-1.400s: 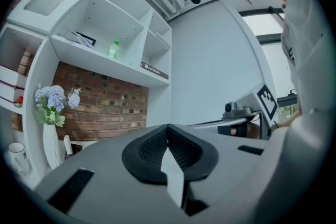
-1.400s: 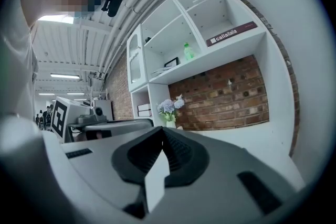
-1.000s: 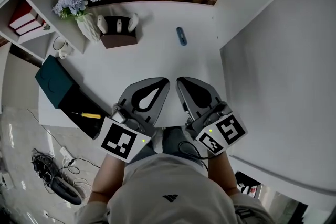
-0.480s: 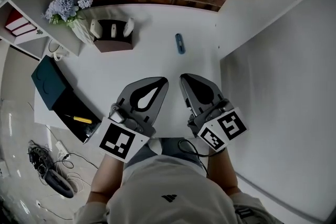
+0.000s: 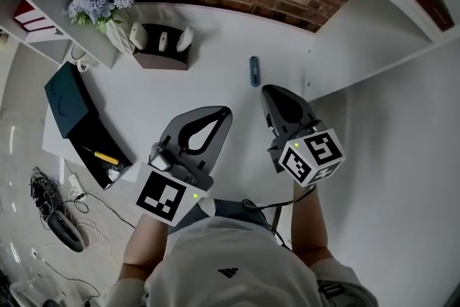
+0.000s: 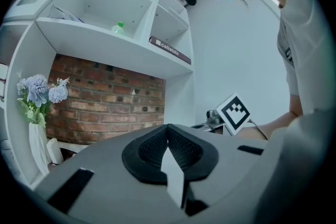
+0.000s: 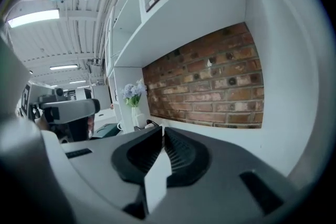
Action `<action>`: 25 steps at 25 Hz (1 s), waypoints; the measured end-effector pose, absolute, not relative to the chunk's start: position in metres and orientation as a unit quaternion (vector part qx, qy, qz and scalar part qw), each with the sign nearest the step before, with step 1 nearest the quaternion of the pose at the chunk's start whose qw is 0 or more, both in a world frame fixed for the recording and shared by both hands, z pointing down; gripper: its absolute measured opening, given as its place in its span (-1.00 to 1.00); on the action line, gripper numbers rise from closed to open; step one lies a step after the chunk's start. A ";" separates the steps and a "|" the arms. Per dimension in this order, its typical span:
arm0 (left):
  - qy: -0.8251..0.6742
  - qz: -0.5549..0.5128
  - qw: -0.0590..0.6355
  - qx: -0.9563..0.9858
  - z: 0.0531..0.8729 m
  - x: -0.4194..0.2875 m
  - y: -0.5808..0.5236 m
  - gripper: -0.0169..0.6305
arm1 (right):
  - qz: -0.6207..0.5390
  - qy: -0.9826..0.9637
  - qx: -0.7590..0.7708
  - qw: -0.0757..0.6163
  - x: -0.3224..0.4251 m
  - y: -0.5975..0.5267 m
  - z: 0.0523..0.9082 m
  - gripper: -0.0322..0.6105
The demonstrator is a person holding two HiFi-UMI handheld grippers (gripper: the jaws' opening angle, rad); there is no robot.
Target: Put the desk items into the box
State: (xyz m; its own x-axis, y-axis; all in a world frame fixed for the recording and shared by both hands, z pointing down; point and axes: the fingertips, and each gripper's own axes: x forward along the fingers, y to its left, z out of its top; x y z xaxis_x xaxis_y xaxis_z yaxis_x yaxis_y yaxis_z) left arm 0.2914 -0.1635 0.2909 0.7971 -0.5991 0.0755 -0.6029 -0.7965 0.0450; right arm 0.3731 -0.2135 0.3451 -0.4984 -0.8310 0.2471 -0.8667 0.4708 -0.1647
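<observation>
Over the past second the right gripper (image 5: 269, 91) has pushed ahead of the left gripper (image 5: 226, 113). It has moved away from the near edge of the worktop (image 5: 208, 83) toward the small blue item (image 5: 254, 71) lying close to the right edge. Its tip now sits just short of that item, not touching it. The left gripper has barely shifted in the head view. Both have their jaws pressed together on nothing. The dark box (image 5: 92, 140) stands open at the left edge, with a yellow item (image 5: 106, 157) already inside. This looks like a reach for the blue item, and the jaws must part first.
</observation>
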 end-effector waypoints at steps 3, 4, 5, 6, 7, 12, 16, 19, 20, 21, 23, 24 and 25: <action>-0.336 0.032 0.038 0.941 0.294 0.288 -0.169 -0.91 | 0.144 -0.853 0.494 0.087 0.380 -0.230 0.360 -0.87; -0.340 0.033 0.039 0.939 0.295 0.287 -0.170 -0.91 | 0.148 -0.852 0.495 0.092 0.383 -0.236 0.365 -0.86; -0.344 0.035 0.040 0.937 0.296 0.286 -0.171 -0.91 | 0.153 -0.850 0.495 0.095 0.386 -0.242 0.370 -0.86; -0.348 0.038 0.040 0.936 0.298 0.285 -0.172 -0.91 | 0.160 -0.848 0.495 0.097 0.388 -0.248 0.376 -0.86; -0.351 0.041 0.040 0.935 0.299 0.285 -0.172 -0.91 | 0.168 -0.847 0.495 0.099 0.391 -0.254 0.382 -0.85; -0.369 0.046 0.044 0.927 0.305 0.279 -0.179 -0.91 | 0.199 -0.838 0.495 0.120 0.402 -0.284 0.412 -0.73; -0.377 0.057 0.041 0.924 0.309 0.273 -0.181 -0.91 | 0.218 -0.828 0.495 0.147 0.406 -0.298 0.439 -0.69; -0.383 0.062 0.046 0.921 0.316 0.270 -0.182 -0.91 | 0.237 -0.819 0.495 0.169 0.408 -0.304 0.463 -0.63; -0.385 0.063 0.048 0.920 0.318 0.268 -0.183 -0.91 | 0.242 -0.816 0.495 0.175 0.408 -0.305 0.471 -0.62; -0.386 0.064 0.051 0.919 0.320 0.267 -0.183 -0.91 | 0.247 -0.813 0.496 0.181 0.409 -0.307 0.478 -0.62; -0.388 0.065 0.056 0.918 0.324 0.264 -0.185 -0.91 | 0.256 -0.806 0.499 0.192 0.410 -0.309 0.490 -0.61; -0.388 0.066 0.057 0.917 0.326 0.262 -0.186 -0.91 | 0.260 -0.802 0.501 0.197 0.411 -0.309 0.496 -0.61; -0.389 0.066 0.058 0.917 0.327 0.261 -0.187 -0.91 | 0.264 -0.798 0.503 0.201 0.412 -0.310 0.502 -0.60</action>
